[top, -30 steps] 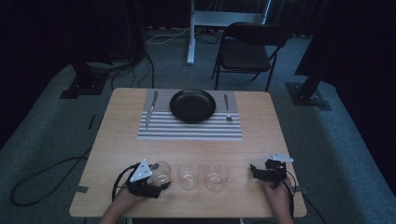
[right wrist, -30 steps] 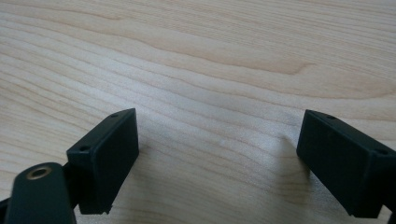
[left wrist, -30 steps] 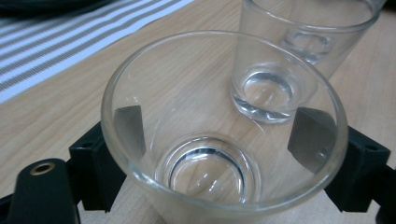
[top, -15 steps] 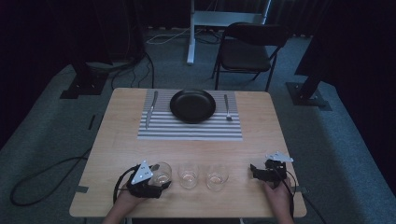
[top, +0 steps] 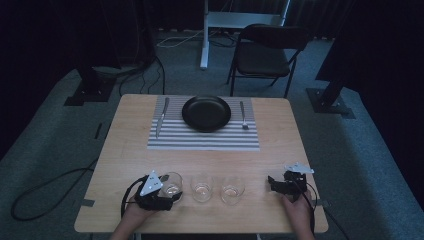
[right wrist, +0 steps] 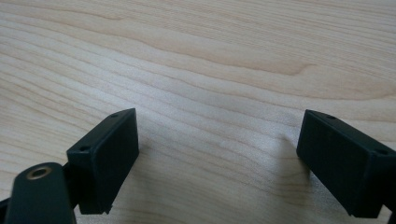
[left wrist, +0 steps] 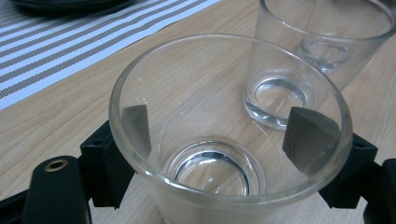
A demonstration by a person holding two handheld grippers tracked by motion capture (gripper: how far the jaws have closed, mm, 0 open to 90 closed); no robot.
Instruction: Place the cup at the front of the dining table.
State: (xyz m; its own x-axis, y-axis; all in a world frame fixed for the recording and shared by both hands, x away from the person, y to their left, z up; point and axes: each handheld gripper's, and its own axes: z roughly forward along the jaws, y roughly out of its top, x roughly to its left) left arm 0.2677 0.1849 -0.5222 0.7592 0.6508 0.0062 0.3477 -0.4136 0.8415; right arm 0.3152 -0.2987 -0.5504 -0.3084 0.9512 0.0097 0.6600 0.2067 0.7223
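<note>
Table (top: 125, 150): pale wood, carrying the whole spread; a striped placemat (top: 202, 140) is lying across the far half.
Placemat setting: a black plate (top: 206, 113) is sitting in the middle, a knife (top: 161, 117) to its left and a fork (top: 243, 116) to its right, both running lengthwise away from the person.
Row of glasses: three clear tumblers are standing along the near edge, with the middle glass (top: 202, 187) and the right glass (top: 232, 189) waiting untouched.
Left glass (left wrist: 224, 135): standing upright at the left end of that row, mouth facing up, long axis vertical, base flat on the wood as far as I can judge through the glare.
Left gripper (top: 167, 192): jaws have just been closing, and the pads are now pressing the left glass from both sides, low on its wall.
Right gripper (right wrist: 219, 158): jaws are standing wide apart with nothing between them, resting over bare wood well to the right of the row.
Step in hand, my read: the clamp is made, so the lift is coming.
Doing it well: keeping the squeeze steady, since smooth glass slips; raising it straight up so the axis is staying vertical; clearing the middle glass just beside it before swinging toward the placemat.
Risk: tilting the wrist early could be tipping the neighbour over.
</note>
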